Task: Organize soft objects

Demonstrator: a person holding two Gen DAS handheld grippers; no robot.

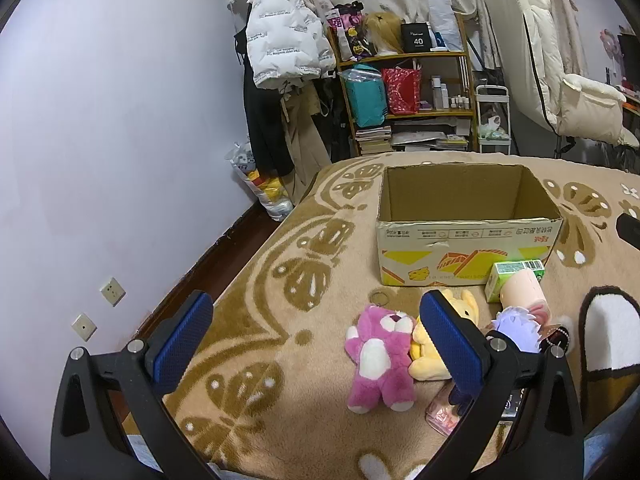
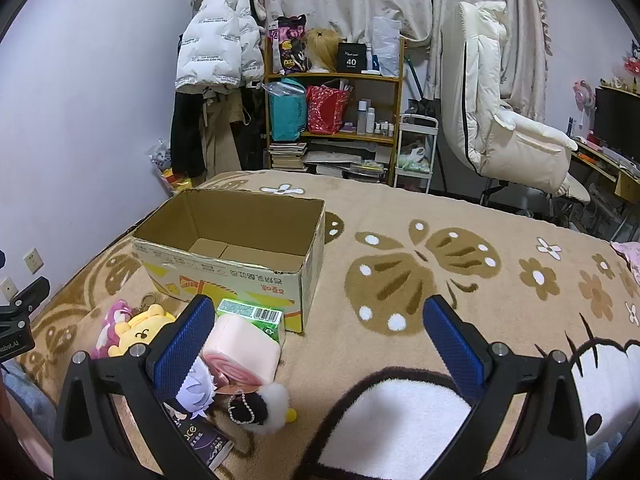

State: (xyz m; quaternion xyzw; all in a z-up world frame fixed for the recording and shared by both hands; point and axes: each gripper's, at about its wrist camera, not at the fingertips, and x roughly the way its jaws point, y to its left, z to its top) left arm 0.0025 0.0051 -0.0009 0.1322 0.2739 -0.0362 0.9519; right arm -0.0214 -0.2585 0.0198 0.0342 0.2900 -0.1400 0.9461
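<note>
Only the right wrist view shows the cardboard box (image 2: 236, 256) floor; both grippers gape wide, holding nothing.

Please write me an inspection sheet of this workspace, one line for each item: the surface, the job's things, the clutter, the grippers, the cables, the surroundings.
Surface: beige butterfly-print blanket on a bed.
Job's things: open cardboard box, nothing seen inside; pink plush bear and yellow plush side by side before it; purple-haired doll; pink roll cushion.
Clutter: green carton against the box; keyring.
Grippers: left gripper open, holding nothing; right gripper open, holding nothing.
Cables: nothing seen.
Surroundings: wooden shelf, white jacket, cream chair.
</note>
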